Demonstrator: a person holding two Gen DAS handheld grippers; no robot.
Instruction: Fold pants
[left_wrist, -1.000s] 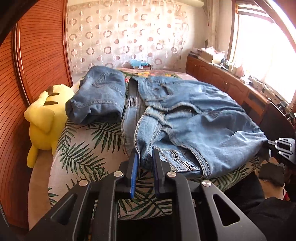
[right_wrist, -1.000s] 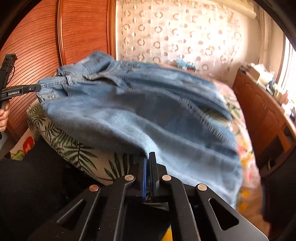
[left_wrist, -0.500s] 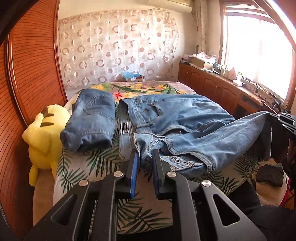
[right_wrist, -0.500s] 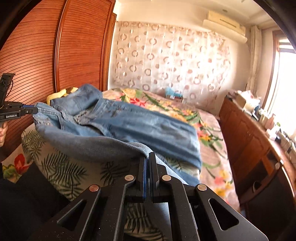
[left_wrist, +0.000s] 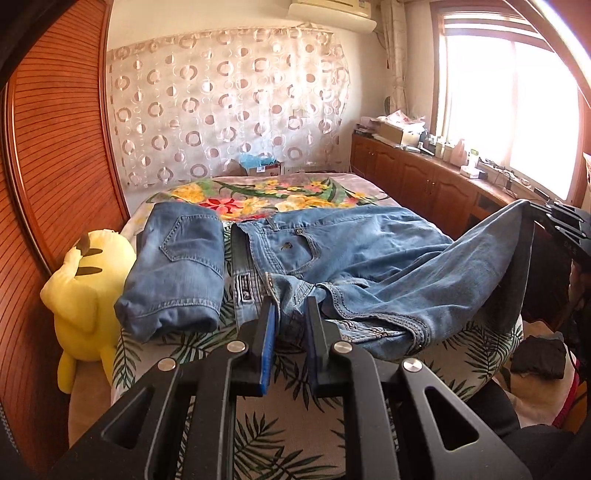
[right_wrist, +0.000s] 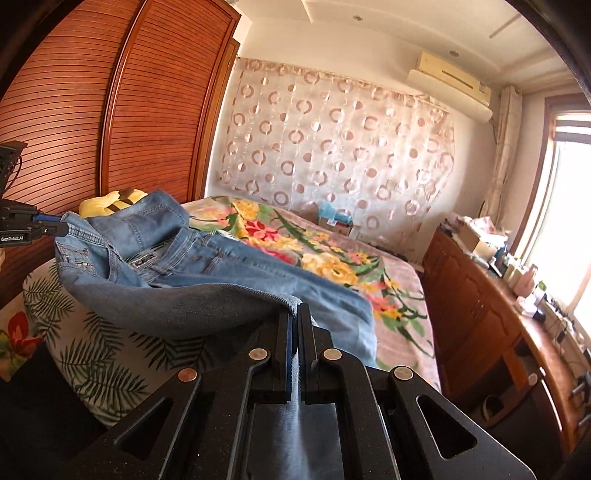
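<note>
Light blue jeans (left_wrist: 369, 258) lie spread across the bed (left_wrist: 288, 195). My left gripper (left_wrist: 290, 306) is shut on the waistband corner nearest me, the denim pinched between its blue pads. My right gripper (right_wrist: 295, 314) is shut on a leg end and holds it lifted above the bed edge; it also shows at the right of the left wrist view (left_wrist: 554, 218). In the right wrist view the jeans (right_wrist: 221, 273) stretch from my fingers to the left gripper (right_wrist: 33, 227) at the far left.
A second pair of folded jeans (left_wrist: 177, 266) lies on the bed's left side beside a yellow plush toy (left_wrist: 85, 295). A wooden slatted wardrobe (left_wrist: 48, 166) stands left. A low cabinet (left_wrist: 436, 177) with clutter runs under the window. Dark clothing (left_wrist: 539, 358) lies on the floor.
Both grippers have risen and pulled back from the bed. The right gripper has lifted the leg end clear of the bed, and the jeans now drape between the two grips.
</note>
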